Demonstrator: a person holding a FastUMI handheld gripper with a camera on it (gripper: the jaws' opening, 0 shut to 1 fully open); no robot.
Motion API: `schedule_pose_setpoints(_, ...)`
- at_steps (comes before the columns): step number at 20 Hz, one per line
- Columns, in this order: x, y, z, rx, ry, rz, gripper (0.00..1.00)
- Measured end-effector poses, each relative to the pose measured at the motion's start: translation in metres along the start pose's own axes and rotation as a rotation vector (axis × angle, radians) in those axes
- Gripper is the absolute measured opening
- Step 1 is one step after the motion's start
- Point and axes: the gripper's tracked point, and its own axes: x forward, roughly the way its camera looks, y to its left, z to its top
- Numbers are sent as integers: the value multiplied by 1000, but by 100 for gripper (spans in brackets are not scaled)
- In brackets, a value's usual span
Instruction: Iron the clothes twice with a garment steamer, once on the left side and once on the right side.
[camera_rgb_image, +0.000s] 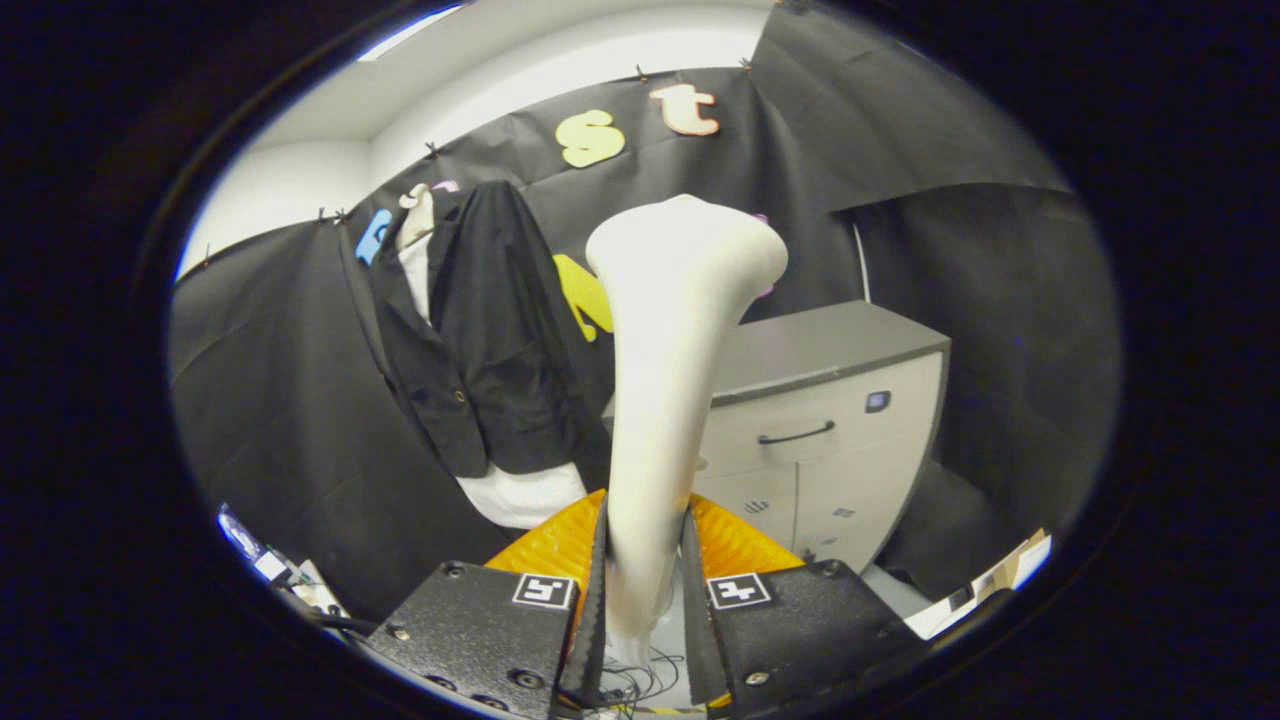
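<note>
Two fingers (598, 590) clamp the steamer (670, 360) before a cabinet (830, 400).

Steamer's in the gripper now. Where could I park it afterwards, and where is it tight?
The gripper is shut on the steamer. The cabinet top, right of the steamer head, looks bare. It is tighter between the hanging jacket and the cabinet, and by the cables low beside the fingers.

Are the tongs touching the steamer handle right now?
Touching. The gripper view shows the tongs closed on the white steamer, both fingers pressed flat against the sides of its handle with no gap.
</note>
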Motion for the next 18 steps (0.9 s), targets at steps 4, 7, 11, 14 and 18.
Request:
schedule_pose_setpoints(4, -15, -25, -7, 24, 21, -45, 35)
schedule_pose_setpoints(7, -19, -37, -5, 21, -1, -41, 35)
schedule_pose_setpoints(11, -25, -36, -7, 8, 10, -22, 36)
schedule_pose_setpoints(14, -28, -33, -6, 7, 4, -2, 35)
schedule_pose_setpoints(18, -30, -31, -4, -2, -8, 18, 36)
